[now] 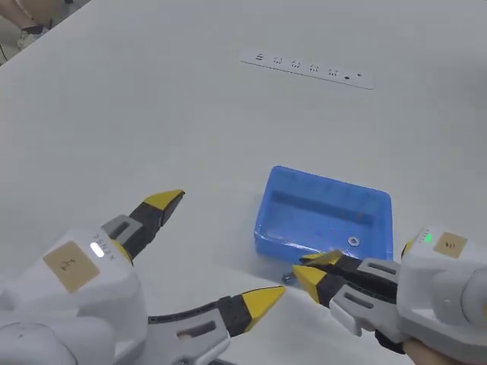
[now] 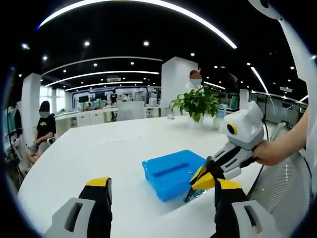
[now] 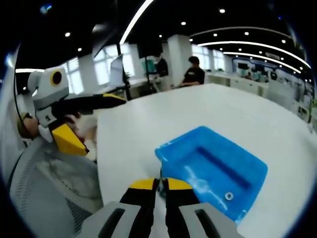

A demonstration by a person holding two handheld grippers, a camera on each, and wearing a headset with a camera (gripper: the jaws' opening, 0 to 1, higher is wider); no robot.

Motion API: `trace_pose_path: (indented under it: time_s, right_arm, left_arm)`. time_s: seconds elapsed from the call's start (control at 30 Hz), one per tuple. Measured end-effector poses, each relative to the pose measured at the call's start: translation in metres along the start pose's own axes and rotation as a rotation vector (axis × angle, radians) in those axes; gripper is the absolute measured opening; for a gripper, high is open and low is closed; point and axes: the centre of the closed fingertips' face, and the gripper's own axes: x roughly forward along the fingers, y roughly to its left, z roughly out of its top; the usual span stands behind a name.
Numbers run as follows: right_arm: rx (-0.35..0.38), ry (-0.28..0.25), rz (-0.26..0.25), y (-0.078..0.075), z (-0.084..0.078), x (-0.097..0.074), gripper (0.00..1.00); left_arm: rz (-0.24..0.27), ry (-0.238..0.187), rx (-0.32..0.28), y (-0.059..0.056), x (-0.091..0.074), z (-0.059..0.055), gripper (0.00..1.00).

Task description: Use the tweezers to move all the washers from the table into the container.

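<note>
The left gripper point(image 1: 213, 251) hangs by the front edge of the tabletop point(image 1: 152, 114). Its fingers point(image 1: 163, 200) are wide apart and hold nothing. To its right sits the blue container point(image 1: 304, 205), with one washer point(image 1: 353, 241) inside. At its near wall, the right gripper point(image 1: 313, 272) is squeezed tight on the tweezers point(image 2: 192, 191). I think they are going for another washer. Next comes a careful lift over the wall, then letting go.

Open-plan office: white desks point(image 2: 94, 118), ceiling strip lights point(image 2: 114, 72).
</note>
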Motion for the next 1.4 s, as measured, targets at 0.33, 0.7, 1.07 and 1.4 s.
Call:
trace_pose_path:
  time_s: [0.33, 0.7, 1.07, 1.4]
  right_arm:
    - [-0.084, 0.081, 0.022, 0.004, 0.006, -0.001, 0.03]
    - [-0.136, 0.211, 0.05, 0.005, -0.007, 0.001, 0.01]
    - [-0.304, 0.499, 0.16, 0.018, -0.023, -0.024, 0.0]
    - [-0.125, 0.374, 0.185, 0.033, 0.006, -0.032, 0.01]
  left_arm:
    - [-0.004, 0.015, 0.004, -0.001, 0.001, -0.003, 0.85]
    - [0.001, 0.018, 0.006, 0.001, 0.0, -0.004, 0.84]
    - [-0.033, 0.029, 0.0, -0.004, 0.001, -0.007, 0.81]
    - [-0.225, 0.242, 0.095, -0.04, 0.003, -0.037, 0.48]
